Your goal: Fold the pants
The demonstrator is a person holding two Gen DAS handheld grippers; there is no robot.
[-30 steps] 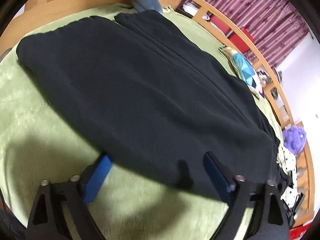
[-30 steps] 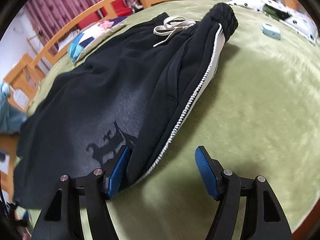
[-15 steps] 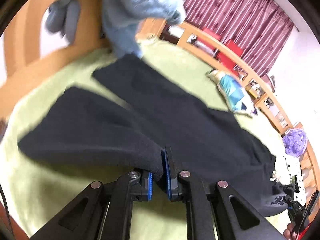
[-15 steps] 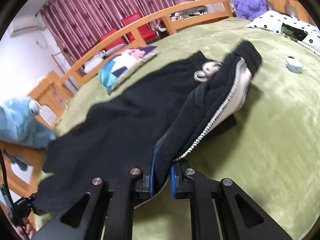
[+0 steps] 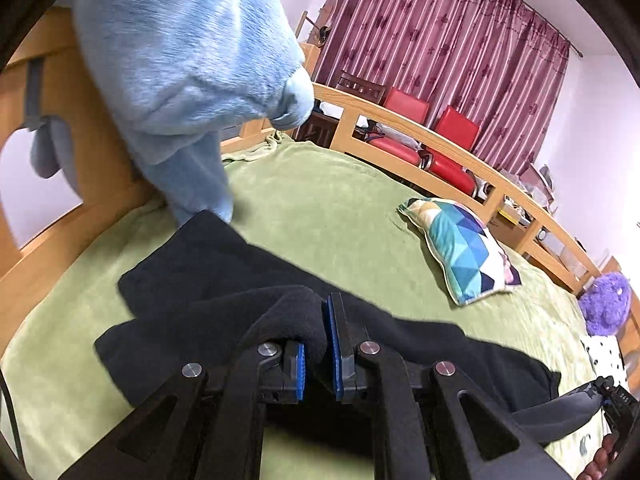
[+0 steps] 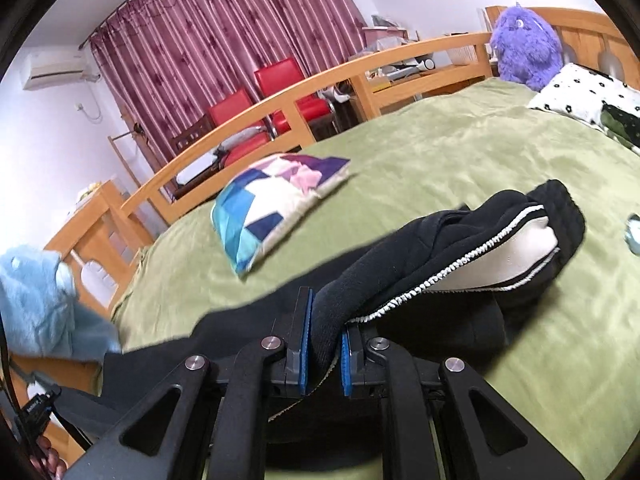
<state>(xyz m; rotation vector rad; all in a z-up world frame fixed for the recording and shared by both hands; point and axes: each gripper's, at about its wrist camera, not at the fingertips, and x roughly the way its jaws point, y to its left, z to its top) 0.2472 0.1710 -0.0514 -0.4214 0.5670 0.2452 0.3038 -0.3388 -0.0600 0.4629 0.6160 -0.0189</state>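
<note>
Black fleece pants (image 5: 224, 280) with a white zigzag side stripe are spread across a green plush bedspread (image 5: 340, 208) and lifted along their near edge by two grippers. The left gripper (image 5: 320, 352) is closed tightly on a thick fold of the dark fabric, which is pinched between its blue pads (image 5: 331, 344); the leg end is seen trailing away toward a pale blue plush toy (image 5: 188, 48) that hangs at the wooden bed frame (image 5: 460, 148). The right gripper (image 6: 323, 350) is likewise clamped shut on a bunched fold near the striped side seam, with the ribbed waistband (image 6: 560, 216) lying on the bedspread beyond it and pale lining exposed beneath. A multicoloured geometric-patterned cushion (image 6: 272, 204) is placed on the bedspread just past the pants. A purple fuzzy stuffed toy (image 6: 524, 44) is set at the far corner, and red chairs (image 6: 256, 112) are visible behind the rail.
</note>
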